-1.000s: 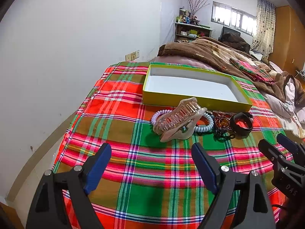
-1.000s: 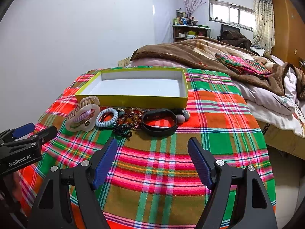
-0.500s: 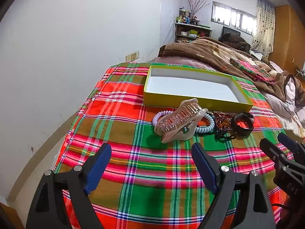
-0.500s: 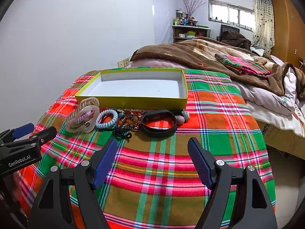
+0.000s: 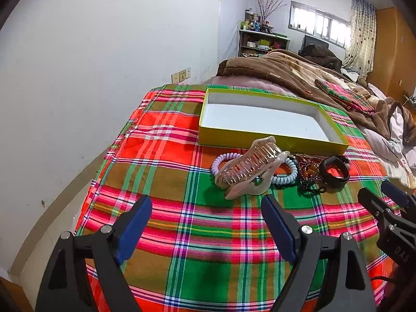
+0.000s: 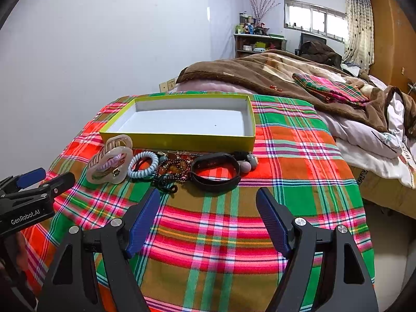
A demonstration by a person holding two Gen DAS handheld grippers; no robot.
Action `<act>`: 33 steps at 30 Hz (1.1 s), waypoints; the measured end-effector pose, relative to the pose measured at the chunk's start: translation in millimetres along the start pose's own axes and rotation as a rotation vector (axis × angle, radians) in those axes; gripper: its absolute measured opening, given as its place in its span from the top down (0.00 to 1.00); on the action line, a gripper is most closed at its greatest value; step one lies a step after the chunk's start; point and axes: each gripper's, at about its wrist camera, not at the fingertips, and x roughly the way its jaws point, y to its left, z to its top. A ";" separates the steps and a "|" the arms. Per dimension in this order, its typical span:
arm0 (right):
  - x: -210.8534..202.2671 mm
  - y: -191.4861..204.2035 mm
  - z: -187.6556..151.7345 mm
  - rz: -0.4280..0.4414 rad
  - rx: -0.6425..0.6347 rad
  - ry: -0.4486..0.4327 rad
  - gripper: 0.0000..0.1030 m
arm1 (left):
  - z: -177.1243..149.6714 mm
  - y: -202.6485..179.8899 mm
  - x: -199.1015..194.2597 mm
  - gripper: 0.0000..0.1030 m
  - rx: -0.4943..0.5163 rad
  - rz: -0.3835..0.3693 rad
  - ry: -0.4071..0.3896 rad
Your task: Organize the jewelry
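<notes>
Lying in a row along the yellow box's (image 6: 182,140) near wall: hair claw (image 5: 251,167), coil tie (image 6: 143,165), beads (image 6: 174,167), black band (image 6: 215,171). Hovering wide open, empty: left gripper (image 5: 206,225), right gripper (image 6: 208,215). Probably approaching for a first pick; needing descent, closing.

Coil band (image 5: 284,175) partly hidden behind hair claw (image 5: 249,167) in left view. Bead tangle (image 6: 173,167) too jumbled to separate into pieces. Small grey objects (image 6: 249,162) behind black band (image 6: 215,173), kind unclear. Shelf items (image 6: 251,27) too small to identify. Right gripper (image 5: 390,208) cut by frame edge in left view.
</notes>
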 end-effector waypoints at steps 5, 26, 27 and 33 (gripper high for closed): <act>4.5 -5.2 2.6 -0.008 0.009 0.003 0.26 | 6.1 0.9 5.9 0.15 0.024 -0.043 -0.002; 71.3 -47.5 21.7 -0.021 0.164 0.153 0.27 | 37.3 -34.7 51.6 0.15 0.332 -0.149 0.064; 72.6 -47.3 22.1 -0.023 0.161 0.153 0.32 | 38.4 -35.5 53.5 0.15 0.336 -0.145 0.067; 83.6 -42.4 24.0 -0.012 0.138 0.174 0.48 | 40.4 -37.5 65.9 0.26 0.330 -0.173 0.115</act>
